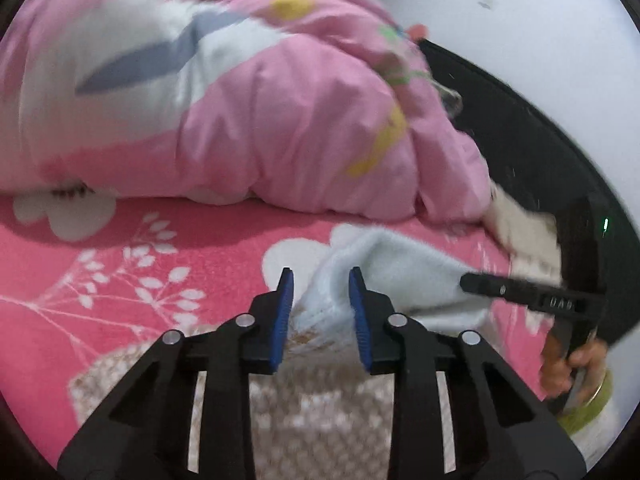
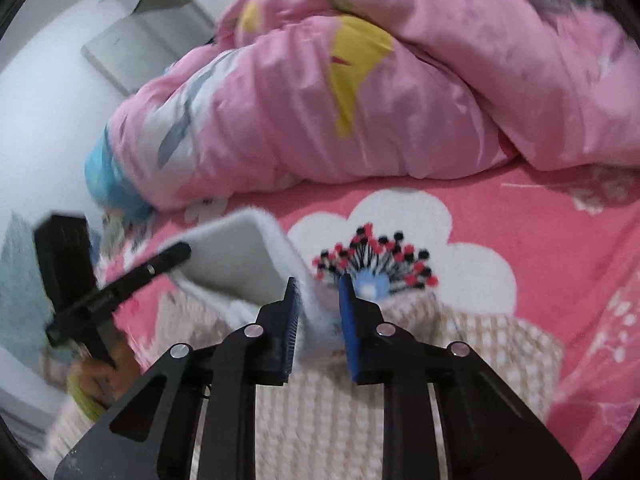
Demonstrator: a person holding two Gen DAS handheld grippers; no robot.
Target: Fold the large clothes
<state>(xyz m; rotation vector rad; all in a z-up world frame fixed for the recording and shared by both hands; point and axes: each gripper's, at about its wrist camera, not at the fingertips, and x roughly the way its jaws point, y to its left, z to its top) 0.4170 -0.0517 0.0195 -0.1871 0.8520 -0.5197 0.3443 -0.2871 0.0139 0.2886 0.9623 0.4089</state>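
Both views are smeared with blur, and the heaped pink printed quilt runs past the top edge. There are two grippers and one pale blue fleecy garment on the pink floral bedsheet. The left gripper pinches one bunched edge and the right gripper pinches the other, with fabric between each pair of blue pads.

- Left gripper, lower centre, blue pads pinching a pale blue fleece garment.
- Right gripper grips the same garment at right.
- Pink quilt heaped across the upper frame.
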